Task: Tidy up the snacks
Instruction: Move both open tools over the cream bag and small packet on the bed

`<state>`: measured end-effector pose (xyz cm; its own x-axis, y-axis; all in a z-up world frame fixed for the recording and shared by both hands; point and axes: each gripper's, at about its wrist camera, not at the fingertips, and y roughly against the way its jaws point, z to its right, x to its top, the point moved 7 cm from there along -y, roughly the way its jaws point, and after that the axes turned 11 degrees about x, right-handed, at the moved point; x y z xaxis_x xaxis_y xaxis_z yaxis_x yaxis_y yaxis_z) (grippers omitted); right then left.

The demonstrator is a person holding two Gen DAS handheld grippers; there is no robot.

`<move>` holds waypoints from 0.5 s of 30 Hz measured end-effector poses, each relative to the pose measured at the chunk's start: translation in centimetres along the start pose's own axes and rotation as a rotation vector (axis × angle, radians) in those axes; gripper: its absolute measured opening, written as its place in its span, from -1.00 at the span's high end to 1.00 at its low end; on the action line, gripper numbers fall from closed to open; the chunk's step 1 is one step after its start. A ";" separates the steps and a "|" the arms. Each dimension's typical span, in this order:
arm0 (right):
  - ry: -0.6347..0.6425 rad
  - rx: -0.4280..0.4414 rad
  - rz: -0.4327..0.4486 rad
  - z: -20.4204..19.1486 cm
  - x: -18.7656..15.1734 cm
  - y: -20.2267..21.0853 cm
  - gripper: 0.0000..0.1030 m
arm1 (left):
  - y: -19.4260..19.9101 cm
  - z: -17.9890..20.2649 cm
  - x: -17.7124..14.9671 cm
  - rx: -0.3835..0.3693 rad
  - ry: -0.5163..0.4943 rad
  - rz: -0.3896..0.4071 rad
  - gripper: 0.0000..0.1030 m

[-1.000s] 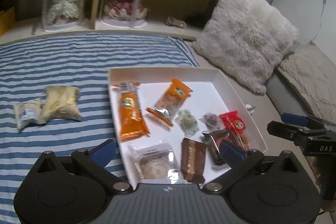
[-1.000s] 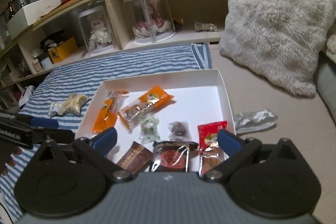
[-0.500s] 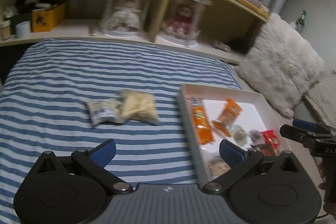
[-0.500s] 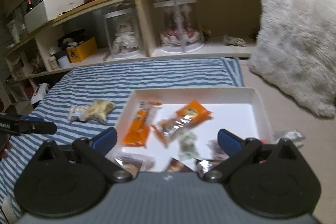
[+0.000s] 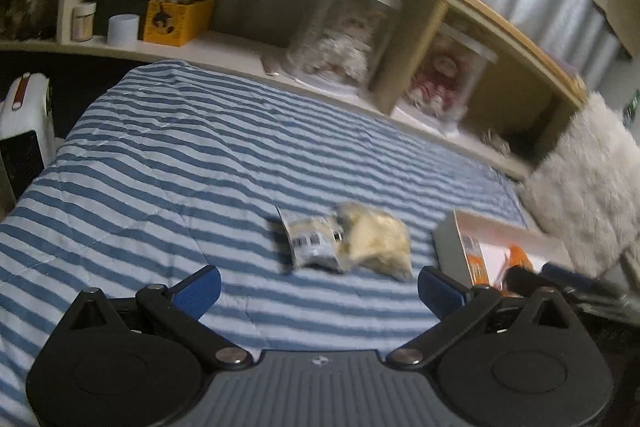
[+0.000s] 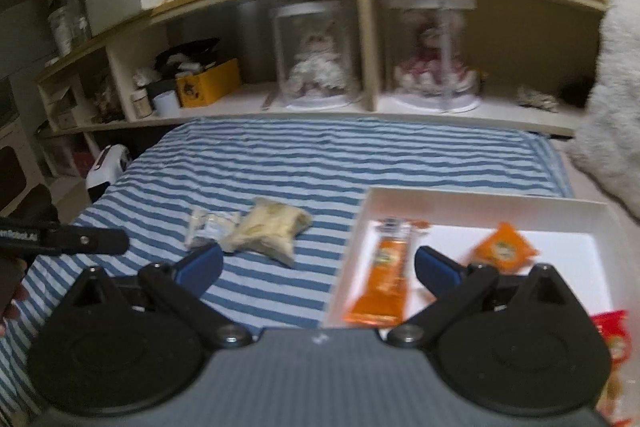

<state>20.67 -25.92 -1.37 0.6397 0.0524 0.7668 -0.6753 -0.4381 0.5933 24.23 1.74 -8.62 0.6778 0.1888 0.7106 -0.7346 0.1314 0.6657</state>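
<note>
Both grippers, left gripper [image 5: 319,287] and right gripper [image 6: 318,263], had fingers wide and empty. Looked like the step was fetching the two loose packets [image 5: 348,241] off the bed into the white box [image 6: 480,205], so next I'd lower onto one.

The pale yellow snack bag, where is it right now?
On the striped bedspread, left of the white tray, touching a smaller clear packet: the pale yellow snack bag, outside the tray.

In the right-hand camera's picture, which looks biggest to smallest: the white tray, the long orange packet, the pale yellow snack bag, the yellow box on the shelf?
1. White tray
2. and 3. Orange packet and yellow bag: look alike, unranked.
4. Yellow box: farther off, so unsure.
</note>
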 end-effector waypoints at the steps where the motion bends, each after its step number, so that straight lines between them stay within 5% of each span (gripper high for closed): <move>1: -0.009 0.000 0.011 -0.3 0.2 -0.8 -0.99 | -0.5 -0.2 0.3 -0.006 0.019 0.001 -1.00; 8: 0.004 0.060 0.010 -1.0 1.1 -6.8 -0.99 | -5.1 0.0 1.9 -0.079 0.120 -0.022 -1.00; 15: 0.198 0.085 -0.025 -1.8 1.4 -10.7 -0.91 | -9.4 -0.3 2.1 -0.170 0.272 -0.086 -0.97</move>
<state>28.12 -19.57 -6.21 0.5653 0.2357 0.7905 -0.6216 -0.5083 0.5961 32.53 1.17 -13.48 0.7211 0.4198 0.5511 -0.6851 0.3141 0.6572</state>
